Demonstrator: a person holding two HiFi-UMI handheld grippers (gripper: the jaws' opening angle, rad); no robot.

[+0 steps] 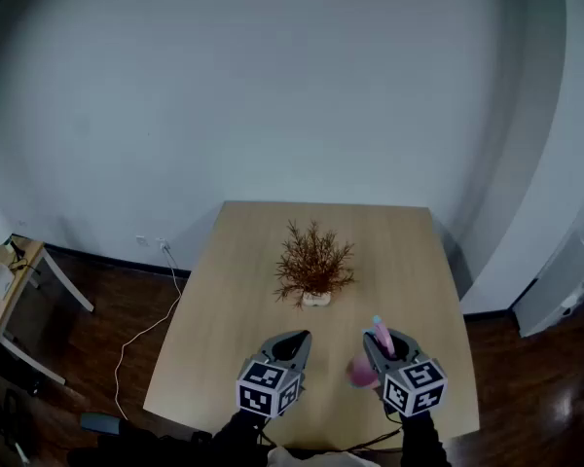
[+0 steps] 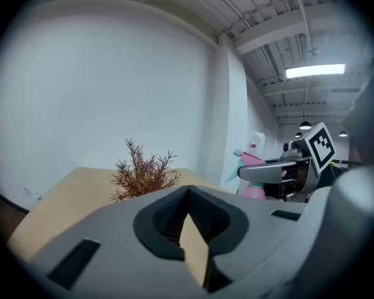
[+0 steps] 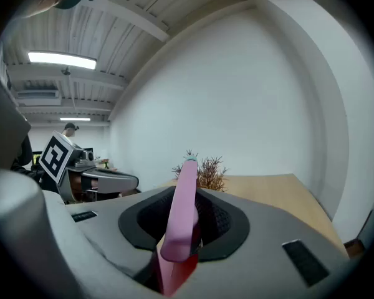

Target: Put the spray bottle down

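The pink spray bottle (image 3: 182, 210) is pinched in the right gripper's (image 1: 387, 346) fingers, over the front of the surface (image 1: 224, 309). Best lowered upright onto bare wood, well short of the dried plant (image 1: 313, 263), before letting go. The left gripper's (image 1: 290, 342) fingers are pressed together, empty.

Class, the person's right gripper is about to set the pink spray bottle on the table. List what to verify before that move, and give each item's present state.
1. Pink plastic spray bottle clamped between the jaws of the right gripper: ok.
2. Light wooden table bare around the bottle: ok.
3. Small dried reddish-brown plant stands apart from the bottle, farther up the table: ok.
4. Left gripper has its jaws together, holds nothing and is beside the bottle, not under it: ok.
5. Gap between the bottle's base and the tabletop: cannot tell.
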